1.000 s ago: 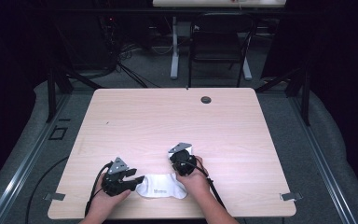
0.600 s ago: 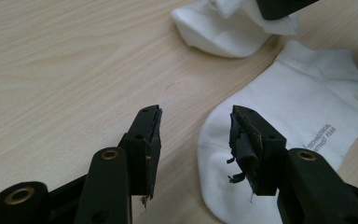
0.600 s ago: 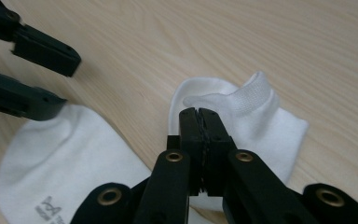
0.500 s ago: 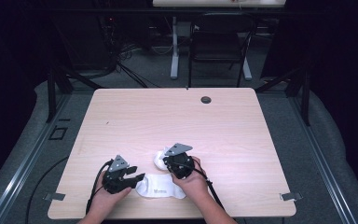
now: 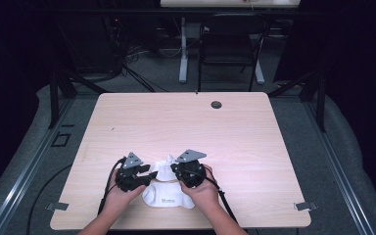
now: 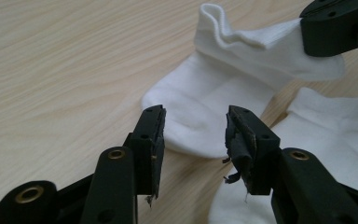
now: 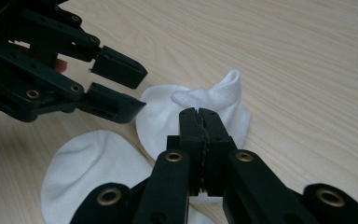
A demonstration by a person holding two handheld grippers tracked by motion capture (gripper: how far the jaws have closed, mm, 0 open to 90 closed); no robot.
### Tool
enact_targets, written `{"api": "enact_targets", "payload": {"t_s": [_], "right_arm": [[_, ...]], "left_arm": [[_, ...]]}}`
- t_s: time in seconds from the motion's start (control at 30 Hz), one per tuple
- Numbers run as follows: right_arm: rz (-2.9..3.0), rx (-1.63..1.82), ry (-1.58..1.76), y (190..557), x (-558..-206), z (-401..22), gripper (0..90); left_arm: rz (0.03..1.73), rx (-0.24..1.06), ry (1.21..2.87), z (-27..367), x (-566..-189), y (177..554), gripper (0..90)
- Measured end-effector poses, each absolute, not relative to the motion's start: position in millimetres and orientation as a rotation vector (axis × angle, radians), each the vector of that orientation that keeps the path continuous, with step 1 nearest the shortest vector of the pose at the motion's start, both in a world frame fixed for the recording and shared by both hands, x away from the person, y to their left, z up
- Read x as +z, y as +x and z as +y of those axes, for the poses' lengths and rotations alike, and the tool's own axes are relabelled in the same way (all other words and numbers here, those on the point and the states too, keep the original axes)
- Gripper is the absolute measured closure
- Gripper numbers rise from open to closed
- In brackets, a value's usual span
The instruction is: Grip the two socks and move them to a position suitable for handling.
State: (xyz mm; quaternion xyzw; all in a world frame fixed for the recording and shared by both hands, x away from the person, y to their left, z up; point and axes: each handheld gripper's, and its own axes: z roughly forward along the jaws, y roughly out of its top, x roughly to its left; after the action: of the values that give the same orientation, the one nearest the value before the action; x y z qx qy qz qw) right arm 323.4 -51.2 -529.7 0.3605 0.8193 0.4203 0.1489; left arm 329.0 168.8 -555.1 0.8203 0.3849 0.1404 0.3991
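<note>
My right gripper (image 7: pixel 200 116) is clenched on the cuff end of the upper white sock (image 7: pixel 191 112), lifting it at frame centre. My left gripper (image 6: pixel 193 135) stands released, its jaws having just been narrowing around that sock's rounded toe end without pressing it. The second white sock (image 5: pixel 169 196) lies flat at lower centre of the wood-grain table (image 5: pixel 254 142). I judge the pairing or folding barely begun. Both socks are soft, ribbed knit.
</note>
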Motion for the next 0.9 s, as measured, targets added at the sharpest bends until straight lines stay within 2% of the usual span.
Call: {"api": "enact_targets", "payload": {"t_s": [0.3, 0.67, 0.9], "right_arm": [[2.321, 1.219, 1.065, 322.7, -529.0, -64.4, 89.6], [2.286, 1.187, 1.136, 324.0, -532.6, -91.1, 89.3], [2.276, 1.154, 1.216, 326.9, -546.7, -109.0, 89.2]], "left_arm": [[0.998, 0.36, 2.169, 155.8, -572.9, 341.7, 57.3], [1.001, 0.335, 2.131, 163.3, -580.2, 344.2, 55.7], [1.001, 0.335, 2.128, 163.9, -580.4, 344.5, 55.8]]}}
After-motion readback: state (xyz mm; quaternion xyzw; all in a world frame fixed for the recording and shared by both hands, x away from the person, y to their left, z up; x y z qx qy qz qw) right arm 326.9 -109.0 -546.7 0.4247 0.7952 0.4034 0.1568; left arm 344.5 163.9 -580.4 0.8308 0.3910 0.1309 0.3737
